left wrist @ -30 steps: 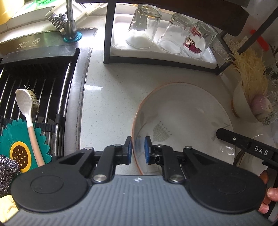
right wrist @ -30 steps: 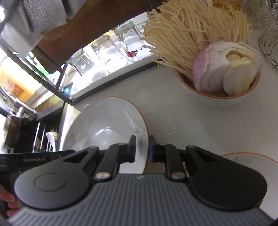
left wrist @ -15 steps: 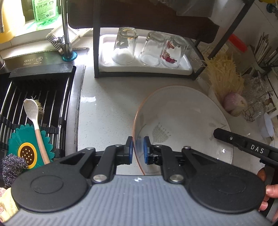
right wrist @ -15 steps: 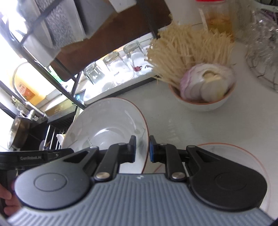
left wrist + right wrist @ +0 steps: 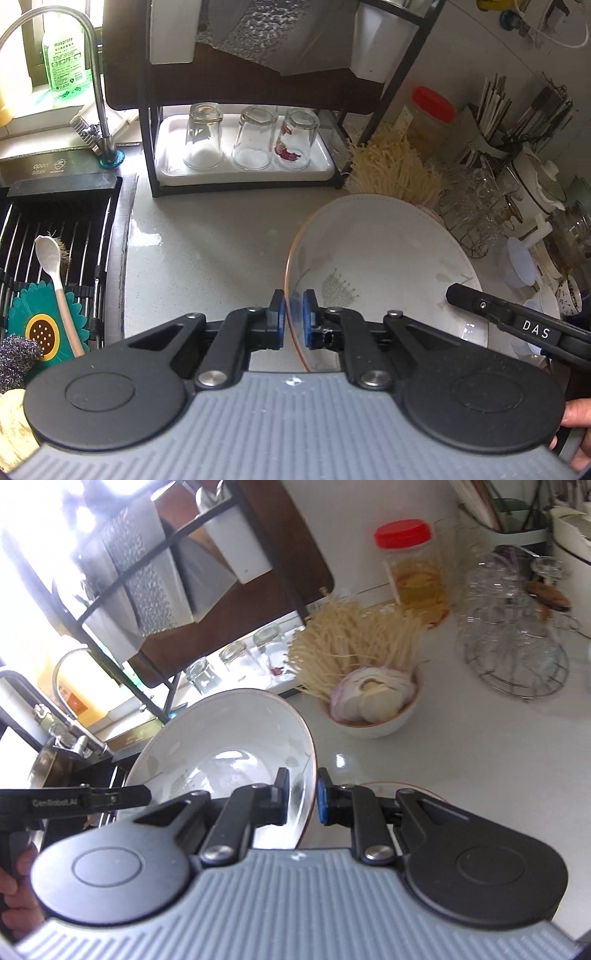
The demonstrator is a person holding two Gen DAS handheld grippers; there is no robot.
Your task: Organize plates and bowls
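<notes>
Holding the big plate (image 5: 384, 258) by two edges, each hand-held gripper, left (image 5: 294, 320) and right (image 5: 302, 796), pinches its rim so it cannot tip above the desk (image 5: 207, 236)

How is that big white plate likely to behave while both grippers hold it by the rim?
The white plate looks like glazed ceramic, so probably stiff but breakable if dropped. Its glossy surface shows reflections, so it may slip in the left gripper and right gripper, which pinch only the thin rim. It is wide and tilted, so likely heavy enough to pivot.

3 glasses (image 5: 251, 138) on tray (image 5: 325, 170) behind plate (image 5: 388, 258)
</notes>
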